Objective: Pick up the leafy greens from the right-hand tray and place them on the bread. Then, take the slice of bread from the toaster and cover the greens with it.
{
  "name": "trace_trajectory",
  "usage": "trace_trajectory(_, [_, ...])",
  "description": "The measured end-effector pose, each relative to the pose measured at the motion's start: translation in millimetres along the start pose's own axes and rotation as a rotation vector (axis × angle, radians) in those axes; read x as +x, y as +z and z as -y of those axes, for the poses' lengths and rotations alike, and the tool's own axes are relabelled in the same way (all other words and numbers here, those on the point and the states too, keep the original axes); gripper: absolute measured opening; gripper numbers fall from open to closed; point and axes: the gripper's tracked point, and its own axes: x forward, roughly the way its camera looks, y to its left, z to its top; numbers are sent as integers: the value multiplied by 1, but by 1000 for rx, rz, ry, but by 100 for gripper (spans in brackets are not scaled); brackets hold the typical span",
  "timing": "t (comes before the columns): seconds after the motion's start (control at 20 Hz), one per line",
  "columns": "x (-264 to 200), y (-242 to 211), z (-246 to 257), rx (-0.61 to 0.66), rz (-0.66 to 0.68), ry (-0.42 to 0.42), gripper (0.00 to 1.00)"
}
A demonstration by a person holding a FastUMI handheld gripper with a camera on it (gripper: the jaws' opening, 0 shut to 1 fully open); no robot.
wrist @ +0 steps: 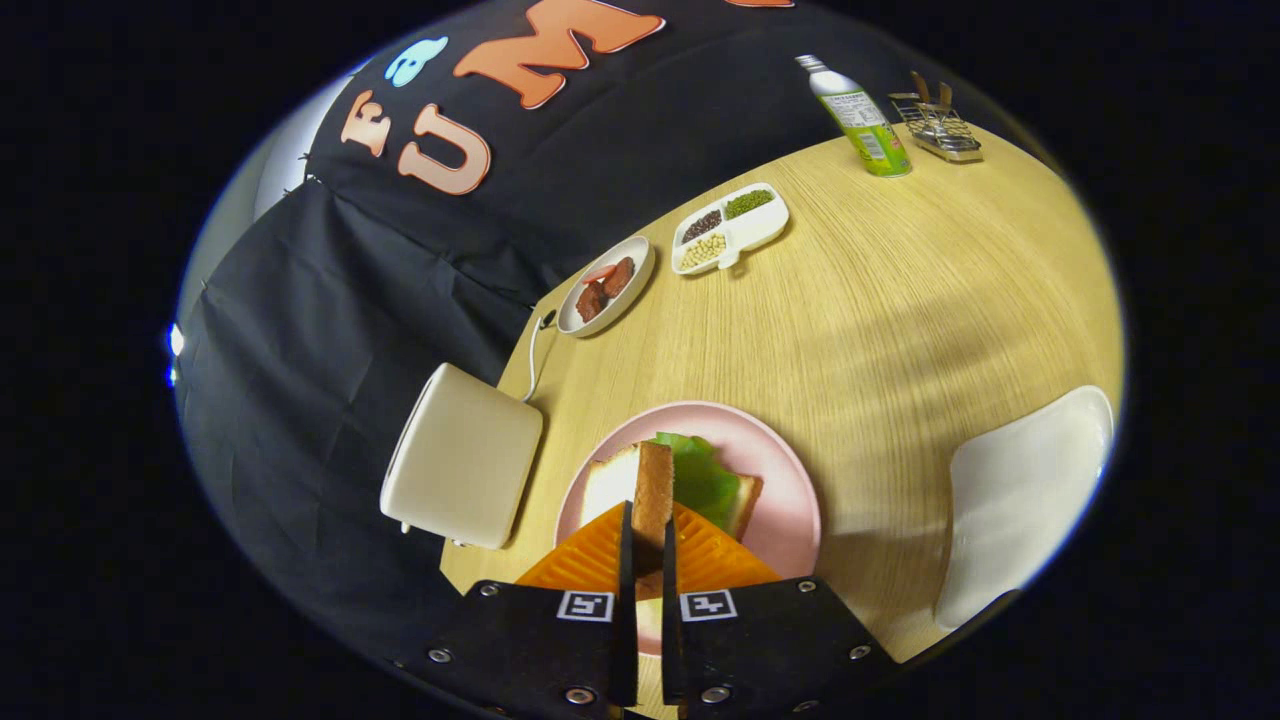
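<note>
Nearest to me, the gripper (645, 540) has its two fingers drawn close together, clamped on a slice of bread (652, 490) that stands on edge between them, crust side up. That slice hangs over the pink plate (790, 500), where the leafy greens (705, 480) already lie on the lower slice of bread (745, 500), whose crust shows just past the greens at about two o'clock from the fingertips.

Toasted bread like this looks light and fairly stiff, but crumbly; I'd judge a squeeze across its flat faces, as it is held now, safer than pinching a corner, which could break off. The greens look soft and limp, likely to slide or bunch if the top slice is dragged across them, so it wants to be tipped flat and let down squarely.

At nine o'clock from the plate sits the cream toaster (462, 455), close beside it on the wooden table (900, 300). The right-hand tray (1020, 490) lies at three o'clock. Farther off, around twelve, are a dish of brown pieces (606, 285), a divided dish of beans (730, 228), a green bottle (862, 118) and a wire rack (938, 128).
</note>
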Motion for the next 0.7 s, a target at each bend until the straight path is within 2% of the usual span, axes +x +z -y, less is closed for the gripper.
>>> trace_trajectory(0.25, [1, 0, 9, -68, 25, -39, 12])
trace_trajectory(0.5, [-2, 4, 14, -74, 44, -59, 33])
trace_trajectory(0.6, [-5, 9, 12, -77, 65, -58, 33])
trace_trajectory(0.7, [-8, 15, 17, -108, 95, -95, 35])
